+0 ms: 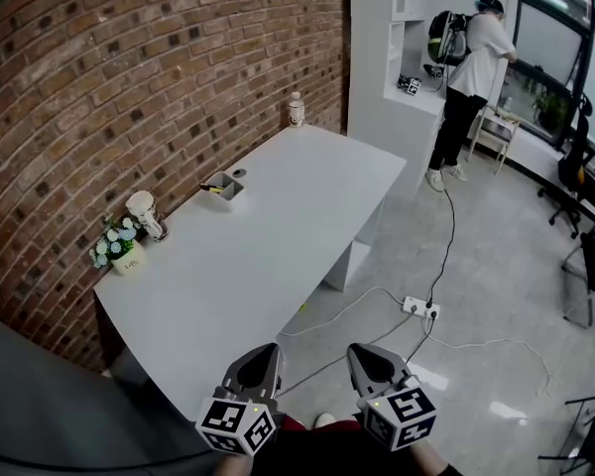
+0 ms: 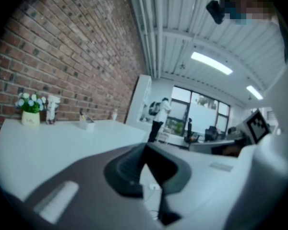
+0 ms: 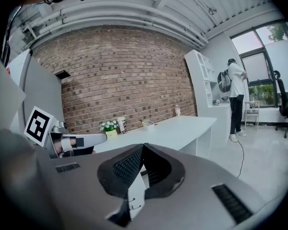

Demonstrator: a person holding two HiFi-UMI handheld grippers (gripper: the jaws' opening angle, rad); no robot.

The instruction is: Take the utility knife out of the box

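Note:
A small grey box (image 1: 225, 185) stands on the white table (image 1: 278, 236) near the brick wall, and the yellow and black utility knife (image 1: 211, 187) pokes out of it. Both grippers hang low at the near end of the table, well short of the box. My left gripper (image 1: 261, 357) is shut with nothing in it, its jaws meeting at the tip (image 2: 145, 145). My right gripper (image 1: 369, 355) is also shut and empty, jaws together (image 3: 143, 146). The box shows far off in the left gripper view (image 2: 86, 123) and the right gripper view (image 3: 148, 124).
A flower pot (image 1: 122, 248) and a white cup (image 1: 146, 214) stand at the table's left end, a bottle (image 1: 296, 110) at its far end. A power strip (image 1: 420, 308) and cables lie on the floor. A person (image 1: 473, 77) stands by the white shelf (image 1: 382, 67).

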